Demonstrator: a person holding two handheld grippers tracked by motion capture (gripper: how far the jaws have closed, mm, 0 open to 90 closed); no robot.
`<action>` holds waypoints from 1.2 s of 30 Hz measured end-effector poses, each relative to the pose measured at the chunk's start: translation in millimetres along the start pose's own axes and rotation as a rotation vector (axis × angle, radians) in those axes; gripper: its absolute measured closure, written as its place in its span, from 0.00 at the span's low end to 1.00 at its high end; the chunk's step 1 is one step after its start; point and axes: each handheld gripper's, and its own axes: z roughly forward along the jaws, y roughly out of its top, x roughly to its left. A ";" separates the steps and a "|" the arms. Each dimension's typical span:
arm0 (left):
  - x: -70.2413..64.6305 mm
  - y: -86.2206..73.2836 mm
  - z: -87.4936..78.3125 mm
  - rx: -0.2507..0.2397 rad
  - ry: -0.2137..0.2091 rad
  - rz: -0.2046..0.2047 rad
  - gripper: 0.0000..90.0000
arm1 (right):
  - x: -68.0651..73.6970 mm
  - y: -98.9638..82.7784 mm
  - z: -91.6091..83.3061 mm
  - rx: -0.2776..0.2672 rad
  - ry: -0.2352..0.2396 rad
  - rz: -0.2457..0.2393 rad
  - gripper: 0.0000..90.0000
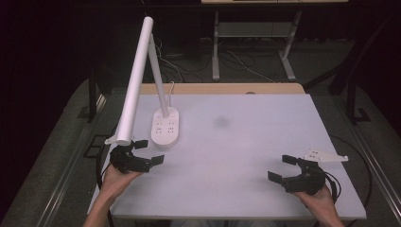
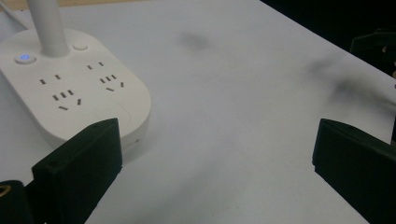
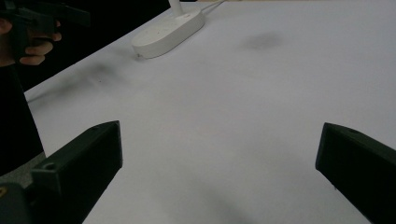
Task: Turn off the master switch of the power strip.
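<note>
Seen from the high view alone: white desk lamp (image 1: 137, 80) at table's (image 1: 246, 142) far left, long bar head slanting toward left gripper (image 1: 147, 151). Left and right gripper (image 1: 283, 168) jaws spread wide, empty. Blue button light (image 2: 24, 58) glowing in left gripper view.

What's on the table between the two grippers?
Nothing: in the high view, bare white table lies between the left gripper and the right gripper. The lamp base sits farther back.
</note>
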 end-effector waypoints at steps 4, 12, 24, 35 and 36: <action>4.2 1.8 -1.2 -0.001 0.006 -0.001 0.01 | 0.1 0.1 -0.3 0.000 -0.002 -0.002 0.00; 14.2 8.8 -3.9 0.005 0.025 -0.008 0.01 | -0.3 -0.2 -0.2 0.002 -0.003 0.000 0.00; 30.7 21.2 -6.2 0.006 0.052 -0.020 0.01 | -1.3 0.3 -1.0 -0.012 -0.018 -0.002 0.00; 46.2 32.0 -6.5 0.013 0.067 -0.033 0.01 | -2.2 0.4 -0.3 -0.002 -0.019 0.001 0.00; 47.3 33.1 -6.4 0.014 0.068 -0.033 0.01 | -2.2 0.3 -0.2 -0.002 -0.019 0.000 0.00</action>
